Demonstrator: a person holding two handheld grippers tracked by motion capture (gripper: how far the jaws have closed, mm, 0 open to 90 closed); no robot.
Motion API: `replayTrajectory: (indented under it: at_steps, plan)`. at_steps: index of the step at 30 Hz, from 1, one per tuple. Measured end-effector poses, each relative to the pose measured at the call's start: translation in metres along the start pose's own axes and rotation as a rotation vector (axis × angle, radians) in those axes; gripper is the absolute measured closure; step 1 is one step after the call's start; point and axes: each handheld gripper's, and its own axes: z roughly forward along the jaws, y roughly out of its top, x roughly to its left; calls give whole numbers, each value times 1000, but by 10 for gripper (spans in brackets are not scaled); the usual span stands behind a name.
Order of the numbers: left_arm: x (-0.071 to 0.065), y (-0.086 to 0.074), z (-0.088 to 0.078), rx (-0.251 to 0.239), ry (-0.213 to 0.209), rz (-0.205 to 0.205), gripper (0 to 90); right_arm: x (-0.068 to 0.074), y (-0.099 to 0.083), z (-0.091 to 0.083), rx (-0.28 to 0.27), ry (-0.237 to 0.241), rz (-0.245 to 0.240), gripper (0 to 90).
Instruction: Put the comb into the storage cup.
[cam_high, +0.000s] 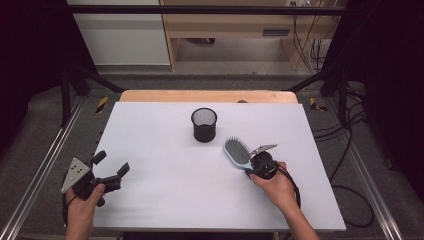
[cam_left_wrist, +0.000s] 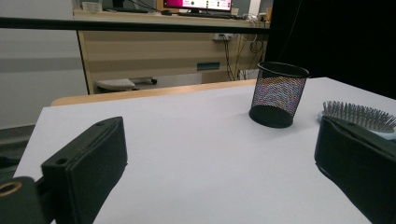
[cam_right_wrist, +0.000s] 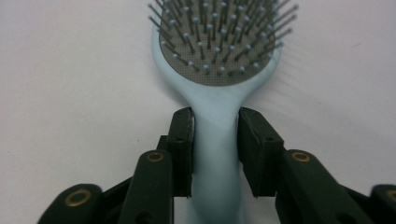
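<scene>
Before you on the white table: one light-blue hairbrush, one black mesh cup, and two grippers, the left gripper at your near-left, the right gripper at the brush handle.

Hairbrush: far end of the bristle head is running off the top edge in the right gripper view; handle's near end is disappearing under the right tool. In the left gripper view, hairbrush is sitting half behind the left tool's right jaw, handle hidden. In the high view, the right tool is covering the handle.
</scene>
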Motion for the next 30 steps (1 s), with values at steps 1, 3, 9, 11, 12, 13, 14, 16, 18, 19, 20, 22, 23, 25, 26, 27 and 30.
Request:
replayTrajectory:
  at_steps: [1, 3, 9, 11, 12, 13, 14, 16, 18, 19, 20, 22, 23, 25, 26, 27, 30]
  plan:
    - [0, 0, 0, 0, 0, 0, 24, 0, -1, 0, -6, -2, 0, 692]
    - [0, 0, 0, 0, 0, 0, 24, -1, -2, 0, -10, 5, 7, 693]
    - [0, 0, 0, -2, 0, -2, 24, -1, -5, -1, -32, 3, 14, 695]
    - [0, 1, 0, -4, -1, -2, 25, -2, -7, -2, -51, 1, 16, 695]
    - [0, 1, 0, -5, 4, 0, 25, -2, -8, -3, -64, 0, 21, 695]
    - [0, 1, 0, -6, 5, 0, 25, -3, -9, -5, -94, 4, 23, 696]
    - [-1, 1, 0, -6, 6, -1, 25, -3, -9, -5, -94, 4, 23, 696]
    - [-1, 1, 0, -9, -3, -8, 25, -5, -9, -10, -122, -4, 24, 696]
    - [-1, 2, 1, -9, -4, -8, 25, -8, -9, -15, -155, -13, 28, 696]
    - [-2, 2, 1, -8, -5, -8, 25, -10, -10, -17, -175, -16, 43, 696]
    - [-2, 2, 2, -9, -6, -9, 25, -11, -10, -18, -189, -16, 54, 696]
    - [-3, 2, 3, -7, -9, -11, 25, -14, -10, -20, -223, -22, 58, 696]
    - [-3, 2, 3, -5, -8, -9, 25, -15, -10, -22, -253, -33, 63, 696]
    - [-4, 2, 2, -6, -5, -11, 25, -15, -10, -22, -266, -36, 65, 696]
    - [-4, 2, 2, -8, -3, -12, 25, -15, -10, -23, -277, -37, 71, 696]
    - [-4, 2, 1, -11, -2, -15, 25, -15, -10, -24, -291, -43, 69, 696]
    - [-6, 3, 0, -19, -7, -20, 25, -14, -10, -28, -334, -48, 56, 696]
